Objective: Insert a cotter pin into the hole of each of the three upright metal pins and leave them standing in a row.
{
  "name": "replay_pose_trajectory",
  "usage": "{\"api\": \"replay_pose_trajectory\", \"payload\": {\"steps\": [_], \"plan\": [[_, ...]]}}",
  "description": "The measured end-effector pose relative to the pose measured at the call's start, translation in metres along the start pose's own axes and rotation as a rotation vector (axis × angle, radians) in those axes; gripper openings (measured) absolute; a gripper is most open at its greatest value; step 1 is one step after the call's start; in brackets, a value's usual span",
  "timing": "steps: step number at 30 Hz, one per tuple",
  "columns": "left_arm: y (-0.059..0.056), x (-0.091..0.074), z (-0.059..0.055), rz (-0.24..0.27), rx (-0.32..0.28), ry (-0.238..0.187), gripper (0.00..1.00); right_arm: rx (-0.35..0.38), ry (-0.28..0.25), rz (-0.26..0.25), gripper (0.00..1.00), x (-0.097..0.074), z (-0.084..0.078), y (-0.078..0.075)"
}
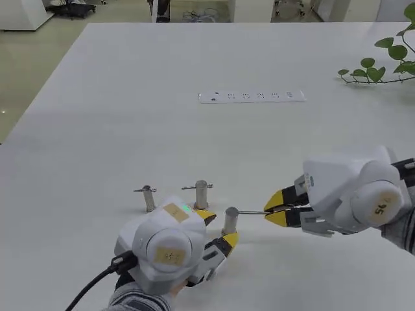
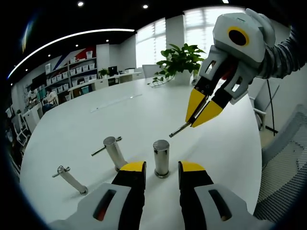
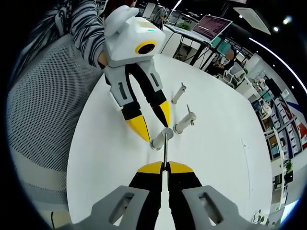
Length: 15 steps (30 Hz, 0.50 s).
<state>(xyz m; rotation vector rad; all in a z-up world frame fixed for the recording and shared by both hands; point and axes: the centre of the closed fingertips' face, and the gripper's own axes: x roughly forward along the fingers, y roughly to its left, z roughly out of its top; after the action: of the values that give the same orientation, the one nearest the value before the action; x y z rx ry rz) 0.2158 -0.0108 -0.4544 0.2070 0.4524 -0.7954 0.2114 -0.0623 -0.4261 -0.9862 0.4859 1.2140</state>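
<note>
Three upright metal pins stand in a row on the white table. The left pin and the middle pin each carry a cotter pin through the top. The third pin stands between the fingers of my open left gripper, with gaps on both sides. My right gripper is shut on a thin cotter pin. It is held level, with its tip right by the top of the third pin. I cannot tell if it touches.
A white power strip lies farther back on the table, and a leafy plant reaches in at the far right. A grey mesh chair stands by the near table edge.
</note>
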Motion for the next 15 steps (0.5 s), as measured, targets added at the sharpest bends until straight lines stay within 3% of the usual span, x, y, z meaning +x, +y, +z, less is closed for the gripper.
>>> {"api": "replay_pose_trajectory", "payload": {"steps": [15], "plan": [[0.004,0.018,-0.006,0.024,-0.062,0.032,0.17,0.022,-0.002,0.009,0.00,0.013,-0.011,0.001]]}}
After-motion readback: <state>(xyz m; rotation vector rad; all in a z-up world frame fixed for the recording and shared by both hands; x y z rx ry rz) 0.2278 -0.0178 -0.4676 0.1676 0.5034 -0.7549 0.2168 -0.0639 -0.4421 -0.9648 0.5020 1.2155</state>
